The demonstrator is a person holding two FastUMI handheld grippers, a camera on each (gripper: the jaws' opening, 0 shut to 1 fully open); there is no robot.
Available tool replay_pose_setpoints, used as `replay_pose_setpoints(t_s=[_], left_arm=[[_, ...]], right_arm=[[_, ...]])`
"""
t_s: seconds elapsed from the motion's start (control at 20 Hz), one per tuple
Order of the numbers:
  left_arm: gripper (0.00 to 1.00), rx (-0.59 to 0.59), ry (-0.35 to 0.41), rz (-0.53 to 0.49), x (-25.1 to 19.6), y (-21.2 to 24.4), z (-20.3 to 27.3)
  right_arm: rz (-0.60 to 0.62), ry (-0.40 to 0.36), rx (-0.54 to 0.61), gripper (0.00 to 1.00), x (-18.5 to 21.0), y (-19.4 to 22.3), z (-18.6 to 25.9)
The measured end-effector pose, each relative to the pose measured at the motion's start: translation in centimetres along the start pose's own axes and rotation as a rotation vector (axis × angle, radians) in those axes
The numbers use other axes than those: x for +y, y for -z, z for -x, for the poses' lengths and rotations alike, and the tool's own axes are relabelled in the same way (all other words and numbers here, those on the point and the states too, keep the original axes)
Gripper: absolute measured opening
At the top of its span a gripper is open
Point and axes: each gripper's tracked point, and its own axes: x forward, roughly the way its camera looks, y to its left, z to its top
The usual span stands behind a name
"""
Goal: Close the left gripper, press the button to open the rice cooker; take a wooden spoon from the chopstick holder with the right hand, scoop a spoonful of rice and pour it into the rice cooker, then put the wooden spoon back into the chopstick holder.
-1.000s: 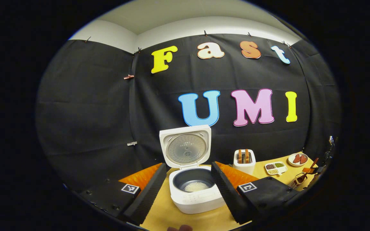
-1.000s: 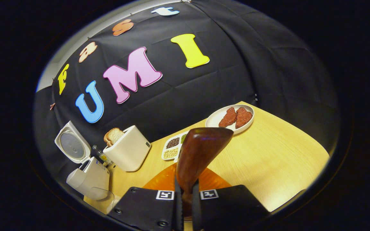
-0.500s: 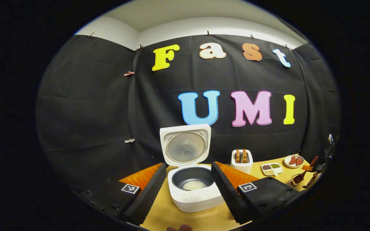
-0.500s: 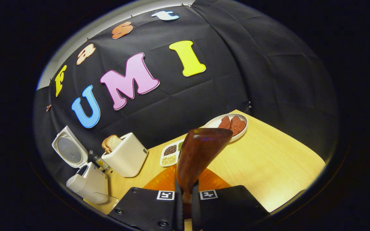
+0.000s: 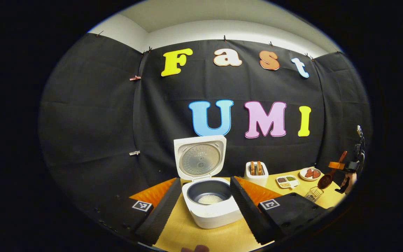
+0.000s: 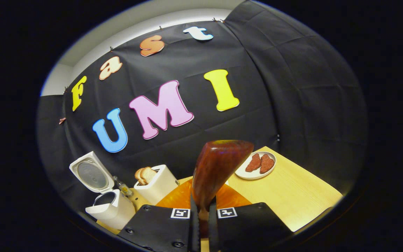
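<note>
1. Taking the rice cooker (image 5: 210, 196) as the landmark: in the left gripper view it stands on the wooden table (image 5: 201, 239) with its lid (image 5: 200, 158) swung up, and a small heap of rice (image 5: 210, 199) lies in the dark inner pot. The left gripper (image 5: 206, 206) frames it, fingers spread wide apart and holding nothing.
2. Right of the cooker stands a white toaster (image 5: 256, 173) with bread in its slots, then a divided dish of grains (image 5: 287, 181), then a plate of reddish pieces (image 5: 310, 173).
3. Farthest right of the cooker, a wire chopstick holder (image 5: 313, 193) sits near the table edge. Just above it hangs the wooden spoon (image 5: 326, 180), bowl downward, carried by the right gripper.
4. The right gripper view shows the grip itself: the right gripper (image 6: 201, 213) is clenched on the spoon's handle, both fingers pressing it, with the spoon's bowl rising in front of the camera. The cooker's inside is hidden from this angle.
</note>
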Motion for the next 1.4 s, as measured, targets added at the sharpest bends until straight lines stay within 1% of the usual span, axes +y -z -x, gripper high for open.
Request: replay_pose_setpoints(t_s=[0.1, 0.25, 0.35, 0.5, 0.65, 0.85, 1.0, 1.05, 1.15, 1.2, 1.25, 1.4], left_arm=[[0.96, -0.006, 0.001, 0.008, 1.2, -0.2, 0.8], [0.96, 0.006, 0.001, 0.029, 2.7, 0.0, 1.8], [0.96, 0.012, -0.006, 0.043, 3.6, -0.2, 2.5], [0.96, 0.012, -0.020, 0.049, 4.9, 0.1, 3.4], [0.96, 0.027, -0.044, 0.050, 6.1, 0.9, 4.2], [0.96, 0.033, -0.053, 0.032, 6.9, 1.1, 5.3], [0.96, 0.034, -0.065, 0.031, 7.4, 1.2, 5.5], [0.96, 0.037, -0.062, 0.037, 7.4, 1.4, 5.5], [0.96, 0.044, -0.058, 0.050, 7.4, 1.7, 5.4], [0.96, 0.046, -0.059, 0.052, 7.6, 1.8, 5.4], [0.96, 0.048, -0.059, 0.052, 7.7, 1.8, 5.4], [0.96, 0.048, -0.065, 0.048, 8.0, 1.9, 5.5]], right_arm=[[0.039, -0.042, 0.012, 0.13, 3.6, 0.8, 1.4], [0.098, -0.095, 0.057, 0.13, 8.6, 4.1, 2.6], [0.134, -0.128, 0.092, 0.13, 11.3, 6.7, 2.9], [0.233, -0.157, 0.137, 0.13, 14.2, 11.0, 2.7], [0.375, -0.163, 0.178, 0.14, 15.5, 15.3, 2.4], [0.593, -0.127, 0.211, 0.14, 14.2, 19.1, 1.9], [0.694, -0.110, 0.243, 0.13, 13.7, 21.6, 1.6], [0.708, -0.099, 0.258, 0.14, 13.3, 22.5, 1.5], [0.693, -0.078, 0.288, 0.13, 13.0, 23.7, 1.4], [0.674, -0.073, 0.284, 0.18, 13.1, 23.9, 1.3], [0.636, -0.077, 0.304, 0.13, 13.7, 24.5, 1.4], [0.503, -0.079, 0.343, 0.14, 15.8, 25.5, 1.6]])
